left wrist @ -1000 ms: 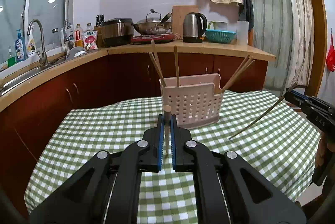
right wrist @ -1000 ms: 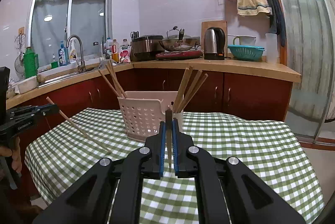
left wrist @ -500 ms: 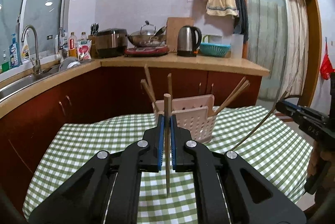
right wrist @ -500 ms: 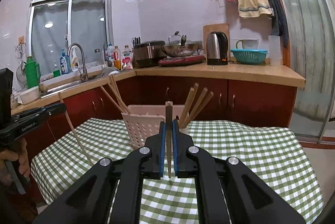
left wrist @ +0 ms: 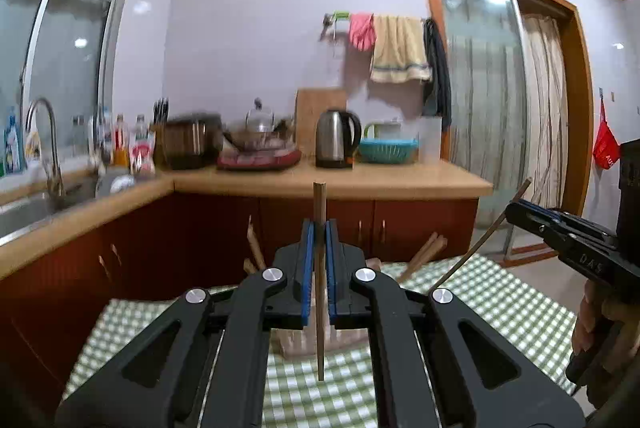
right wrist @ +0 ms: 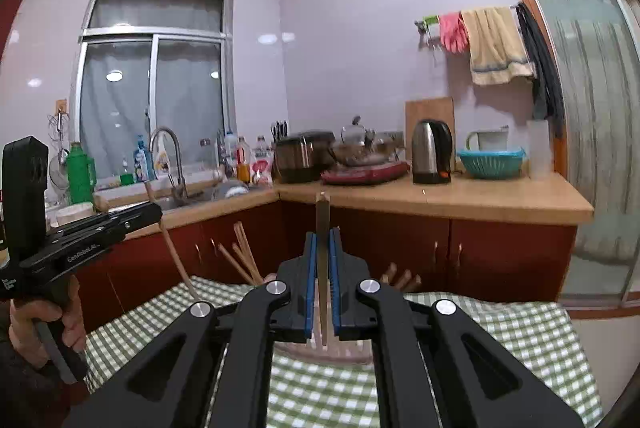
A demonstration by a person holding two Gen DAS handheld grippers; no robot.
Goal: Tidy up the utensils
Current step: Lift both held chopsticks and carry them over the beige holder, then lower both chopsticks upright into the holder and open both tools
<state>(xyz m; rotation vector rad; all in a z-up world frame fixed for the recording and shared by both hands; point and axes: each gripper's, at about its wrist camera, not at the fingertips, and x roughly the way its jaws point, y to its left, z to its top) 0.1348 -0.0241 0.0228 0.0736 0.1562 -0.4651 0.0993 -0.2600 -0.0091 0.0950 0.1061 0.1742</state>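
Both hands rose: left gripper (left wrist: 319, 260) and right gripper (right wrist: 322, 268) each clamp 1 upright wooden chopstick (left wrist: 319, 284). White perforated plastic basket (left wrist: 308, 342) sits at 12 o'clock below both, left slightly nearer.

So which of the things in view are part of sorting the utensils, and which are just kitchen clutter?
Part of the job:
- left gripper, shut on a chopstick
- right gripper, shut on a second chopstick
- utensil basket with chopsticks already in it

Just lying about:
- kettle
- teal strainer
- wok
- towels
- green flask
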